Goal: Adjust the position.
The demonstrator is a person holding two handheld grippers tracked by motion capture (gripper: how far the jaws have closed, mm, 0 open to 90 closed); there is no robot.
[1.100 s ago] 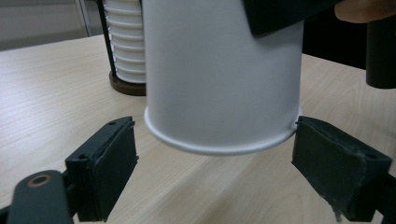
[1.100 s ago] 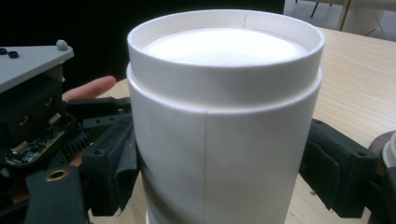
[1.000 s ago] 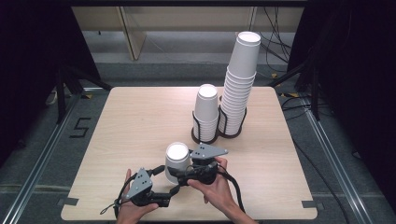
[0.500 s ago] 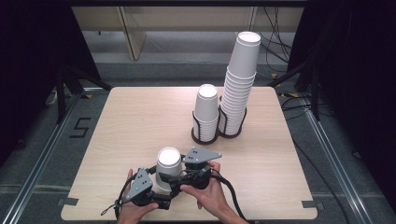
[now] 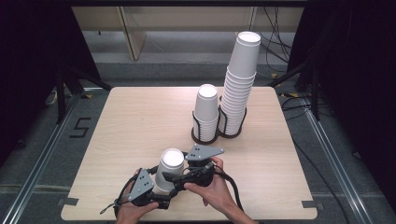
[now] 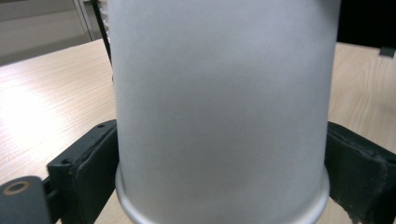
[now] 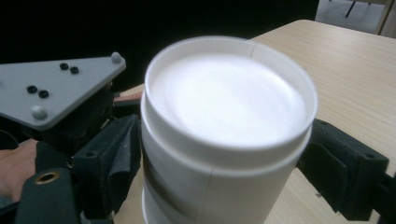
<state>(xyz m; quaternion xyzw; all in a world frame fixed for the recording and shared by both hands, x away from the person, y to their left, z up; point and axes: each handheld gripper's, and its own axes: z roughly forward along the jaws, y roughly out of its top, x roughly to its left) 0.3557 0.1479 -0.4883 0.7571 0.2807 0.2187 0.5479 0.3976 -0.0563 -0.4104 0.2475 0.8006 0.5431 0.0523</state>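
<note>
Upside down, the paper cup [image 5: 168, 169] stands upright on the surface [image 5: 126, 121], gripped between both the left tongs [image 5: 161, 186], just closing, and the right tongs [image 5: 180, 177].

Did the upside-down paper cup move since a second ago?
Yes. The upside-down paper cup slid toward the table's near edge and a little left, farther from the black cup holder, which stayed put. The left gripper and right gripper flank it.

Behind your work area you have 2 stacks of upturned white cups [image 5: 206, 111] in a black wire holder [image 5: 205, 136]; the right stack [image 5: 240, 81] stands far taller.
</note>
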